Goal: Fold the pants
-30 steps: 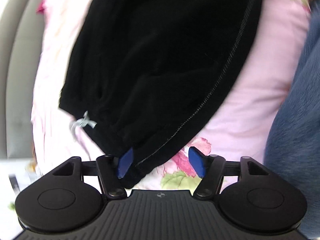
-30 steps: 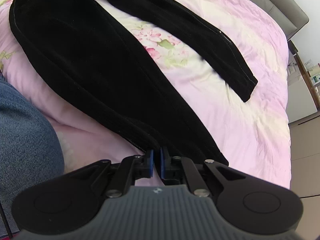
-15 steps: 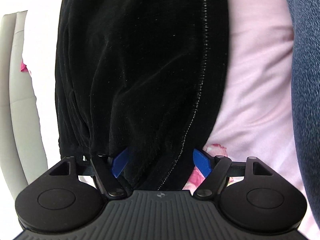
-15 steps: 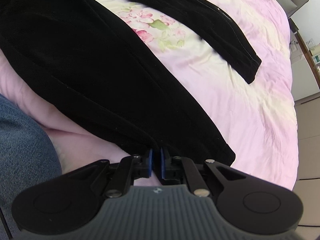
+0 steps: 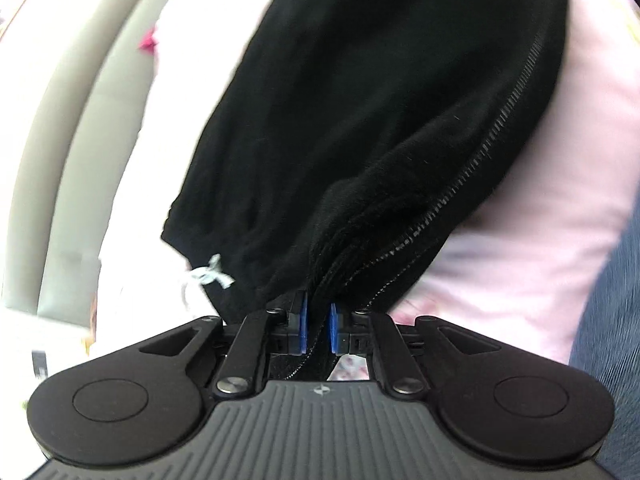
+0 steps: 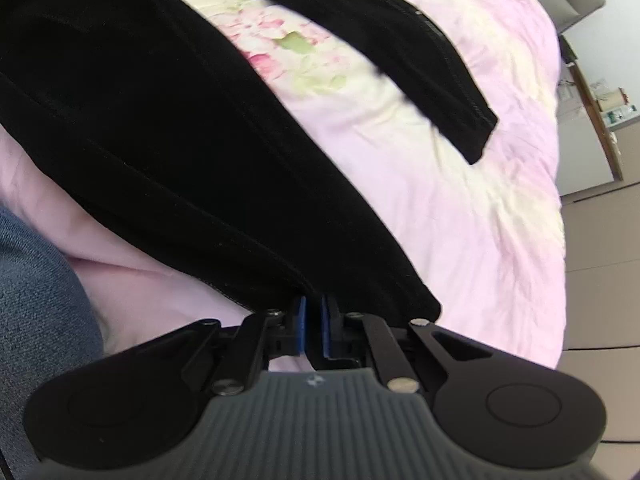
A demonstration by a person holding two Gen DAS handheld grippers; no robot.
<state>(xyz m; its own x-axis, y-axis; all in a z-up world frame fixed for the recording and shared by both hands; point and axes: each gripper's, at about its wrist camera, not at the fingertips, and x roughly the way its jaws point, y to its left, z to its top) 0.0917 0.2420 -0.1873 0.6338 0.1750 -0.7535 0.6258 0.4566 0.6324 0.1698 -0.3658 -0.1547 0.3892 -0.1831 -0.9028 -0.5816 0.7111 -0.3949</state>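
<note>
Black pants (image 5: 380, 100) lie on a pink floral bedspread (image 5: 540, 220). In the left wrist view their waist end, with a pale drawstring bow (image 5: 212, 276), bunches up into my left gripper (image 5: 317, 320). Its jaws are closing, and the blue pads pinch a fold of waistband beside the stitched side seam. In the right wrist view the near leg (image 6: 160, 120) runs down to my right gripper (image 6: 313, 324), which is shut on its hem. The other leg (image 6: 440, 72) stretches across the bedspread (image 6: 460, 220) to the upper right, apart from the near one.
A person's blue-jeans leg (image 5: 612, 280) is at the right of the left view and at the lower left (image 6: 36, 300) of the right view. A grey padded bed frame (image 5: 80, 140) borders the bed on the left. Brown floor (image 6: 600, 260) lies past the bed's right edge.
My left jaws went from wide open around the waistband to pinched on it, and the fabric now bunches upward. My right gripper kept its hold on the hem and came closer to the bed.
</note>
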